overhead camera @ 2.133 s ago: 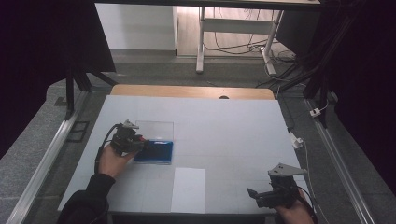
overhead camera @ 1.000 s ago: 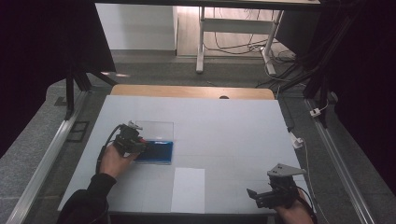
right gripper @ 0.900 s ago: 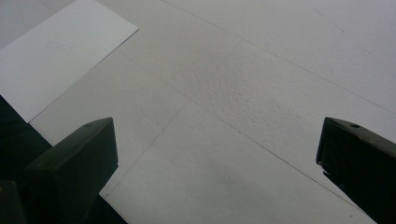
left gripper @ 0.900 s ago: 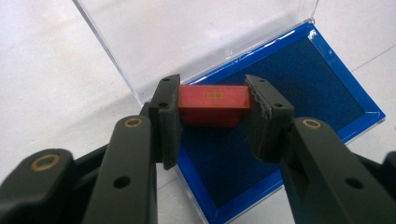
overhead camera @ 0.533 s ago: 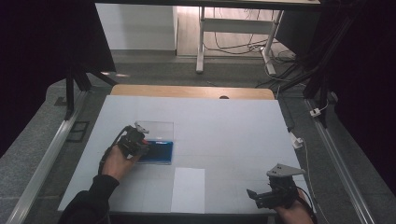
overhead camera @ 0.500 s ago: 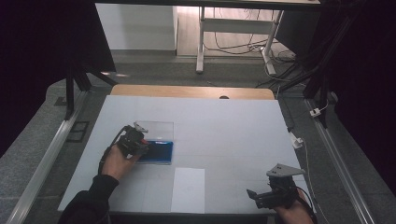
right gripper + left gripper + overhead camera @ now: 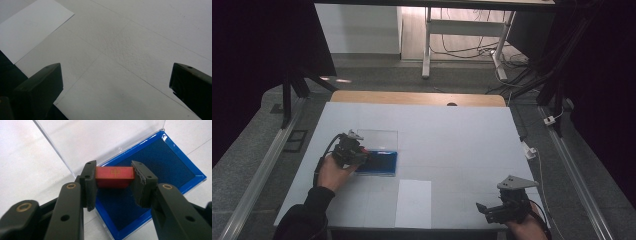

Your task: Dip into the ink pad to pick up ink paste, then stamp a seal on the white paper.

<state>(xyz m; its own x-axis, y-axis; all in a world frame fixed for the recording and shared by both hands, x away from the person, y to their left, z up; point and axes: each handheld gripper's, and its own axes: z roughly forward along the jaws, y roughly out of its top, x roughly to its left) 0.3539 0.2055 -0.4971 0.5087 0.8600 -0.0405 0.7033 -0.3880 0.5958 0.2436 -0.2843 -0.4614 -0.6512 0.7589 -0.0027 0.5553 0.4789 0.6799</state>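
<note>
A flat blue case [image 7: 378, 163] lies open on the white table, its clear lid [image 7: 375, 138] folded back. In the left gripper view the case's dark blue lining [image 7: 160, 167] lies under a small red block [image 7: 114, 177] with a gold mark on top. My left gripper [image 7: 114, 181] is shut on that red block, holding it just above the near end of the case. In the high view the left gripper [image 7: 362, 154] sits at the case's left end. My right gripper [image 7: 486, 210] rests low at the front right with its jaws wide apart over bare table [image 7: 125, 75].
A white sheet of paper [image 7: 413, 202] lies near the table's front edge, between the two hands; its corner [image 7: 30, 27] appears at the upper left of the right gripper view. A wooden strip [image 7: 417, 98] borders the table's far edge. Metal rails run along both sides.
The left hand has shifted slightly to the right, toward the blue case. The right hand has stayed where it was.
</note>
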